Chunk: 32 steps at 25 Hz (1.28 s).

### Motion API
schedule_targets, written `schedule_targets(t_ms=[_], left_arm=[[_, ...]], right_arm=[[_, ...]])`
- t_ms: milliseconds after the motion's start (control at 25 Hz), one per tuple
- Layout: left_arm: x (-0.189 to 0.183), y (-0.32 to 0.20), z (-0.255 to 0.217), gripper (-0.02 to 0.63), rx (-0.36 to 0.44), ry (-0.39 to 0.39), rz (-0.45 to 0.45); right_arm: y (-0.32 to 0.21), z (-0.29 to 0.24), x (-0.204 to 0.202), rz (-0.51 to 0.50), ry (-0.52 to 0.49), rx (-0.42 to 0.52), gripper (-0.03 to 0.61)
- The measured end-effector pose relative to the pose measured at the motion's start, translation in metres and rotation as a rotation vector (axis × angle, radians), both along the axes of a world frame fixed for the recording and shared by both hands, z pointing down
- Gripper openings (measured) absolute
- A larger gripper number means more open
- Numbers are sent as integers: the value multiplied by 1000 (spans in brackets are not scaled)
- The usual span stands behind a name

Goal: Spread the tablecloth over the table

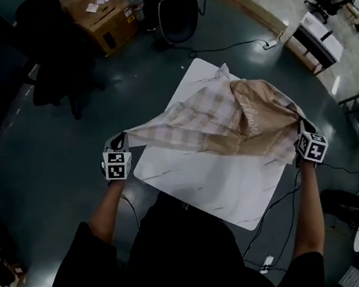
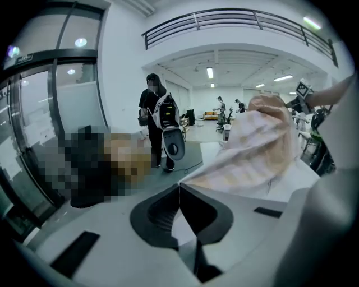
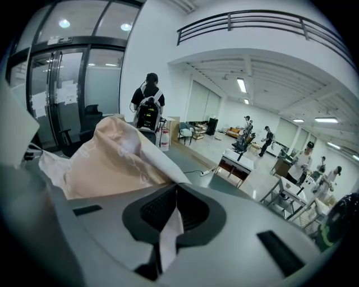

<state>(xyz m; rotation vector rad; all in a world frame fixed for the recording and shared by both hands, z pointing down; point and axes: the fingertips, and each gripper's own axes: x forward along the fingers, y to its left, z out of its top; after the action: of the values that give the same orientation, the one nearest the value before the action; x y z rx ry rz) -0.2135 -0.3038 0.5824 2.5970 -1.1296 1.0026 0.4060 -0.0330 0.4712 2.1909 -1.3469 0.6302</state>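
A beige and pale checked tablecloth (image 1: 229, 118) hangs stretched above the white square table (image 1: 199, 183). My left gripper (image 1: 121, 143) holds one corner out past the table's left edge, its jaws shut on the tablecloth (image 2: 247, 157), which runs away to the right in the left gripper view. My right gripper (image 1: 302, 126) holds the other end at the table's right edge. Its jaws are shut on the tablecloth (image 3: 112, 157), and a strip of cloth shows between them in the right gripper view. The cloth sags in folds between the two grippers over the table's far half.
A cardboard box (image 1: 99, 14) and an office chair (image 1: 179, 12) stand beyond the table on the dark floor. Cables (image 1: 270, 213) trail on the floor at the near right. A person with a backpack (image 2: 160, 120) stands further off. Benches (image 1: 314, 39) are at the far right.
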Motion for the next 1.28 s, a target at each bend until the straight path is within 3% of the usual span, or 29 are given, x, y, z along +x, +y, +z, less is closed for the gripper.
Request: schedule_targets(t_ms=[200,240,320,400,480,560,680,720,840,920,1040,1120,1280], left_arm=[[-23,35,30,18,-65,-83,91],[-20,46,38,18,-79,-96,118],[-15,69,52,18,-111,-112,154],[-11,83,57,18,-121,-105,170],[-9,89,57,18,-114,-99,182],[-10,92,58,18,-110,-103,189],[-15,96,65,18,-126,-111,183],[-17,97,69,18,-137,-114,176],[-26,102,89,19,-190,-129,154],[-32,107,98,18,-223,-155,160],[-37,109,105,18,-248,-168,186],[-48,106,113,18,-265,-175,187],[-86,94,132,18,-283,-226,193]], right_arm=[[-16,74,-47,-75,69,-172,23],[-18,90,-58,-88,55,-216,46],[-16,110,-82,-113,33,-264,176],[-1,111,-106,-108,42,-238,216],[28,113,-140,-89,44,-168,216],[58,136,-194,-169,0,-153,215],[91,208,-289,-445,-130,-302,216],[98,231,-308,-493,-165,-345,216],[100,272,-330,-463,-267,-371,216],[99,283,-337,-431,-281,-403,216],[96,284,-345,-423,-258,-434,137],[98,279,-353,-402,-265,-435,32],[117,263,-396,-372,-354,-416,20]])
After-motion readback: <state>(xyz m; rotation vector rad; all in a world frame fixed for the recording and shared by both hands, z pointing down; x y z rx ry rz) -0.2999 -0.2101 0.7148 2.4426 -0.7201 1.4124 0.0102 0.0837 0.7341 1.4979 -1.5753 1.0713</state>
